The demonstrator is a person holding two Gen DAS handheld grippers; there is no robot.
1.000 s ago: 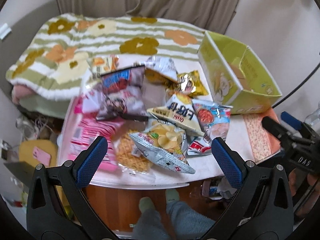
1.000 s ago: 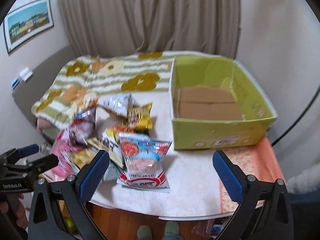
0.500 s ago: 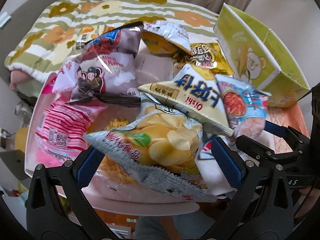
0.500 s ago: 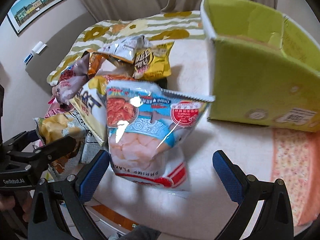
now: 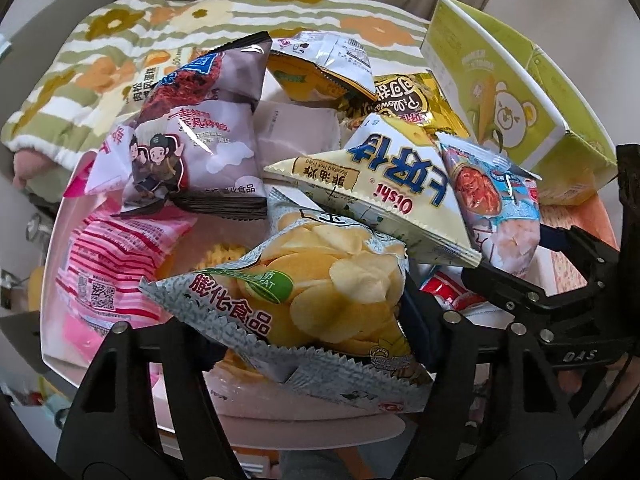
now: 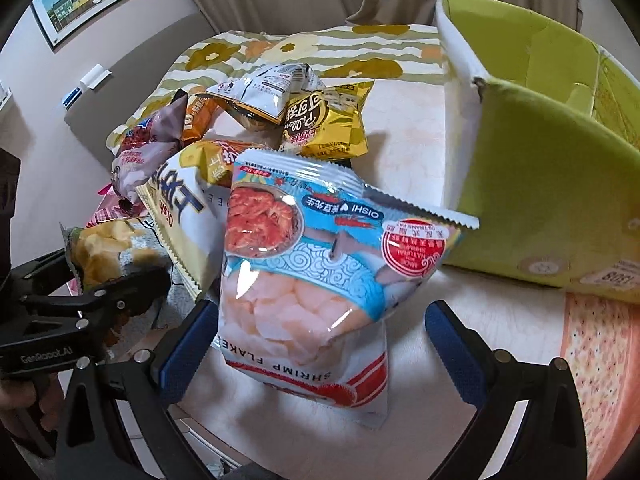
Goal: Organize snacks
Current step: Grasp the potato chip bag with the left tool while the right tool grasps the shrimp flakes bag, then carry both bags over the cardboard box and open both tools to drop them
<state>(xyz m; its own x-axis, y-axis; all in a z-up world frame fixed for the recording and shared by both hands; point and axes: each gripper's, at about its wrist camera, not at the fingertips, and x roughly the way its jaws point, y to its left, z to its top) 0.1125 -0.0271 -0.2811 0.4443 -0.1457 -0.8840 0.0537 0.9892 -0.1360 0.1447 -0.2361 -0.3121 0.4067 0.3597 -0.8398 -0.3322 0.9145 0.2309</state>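
My left gripper [image 5: 312,336] is closing on the chip bag [image 5: 320,292]; my right gripper [image 6: 316,344] stands apart around the shrimp flakes [image 6: 304,272]. Squeezing hard could crush chips.

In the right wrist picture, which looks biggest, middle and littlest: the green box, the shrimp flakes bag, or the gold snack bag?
1. green box, cut off by the frame.
2. shrimp flakes bag, though it sits closest to the camera, so its look is inflated.
3. gold snack bag, farther back and clearly smallest.

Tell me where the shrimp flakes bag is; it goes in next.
Right wrist view: the shrimp flakes bag lies between the right gripper's open fingers, left of the green box.
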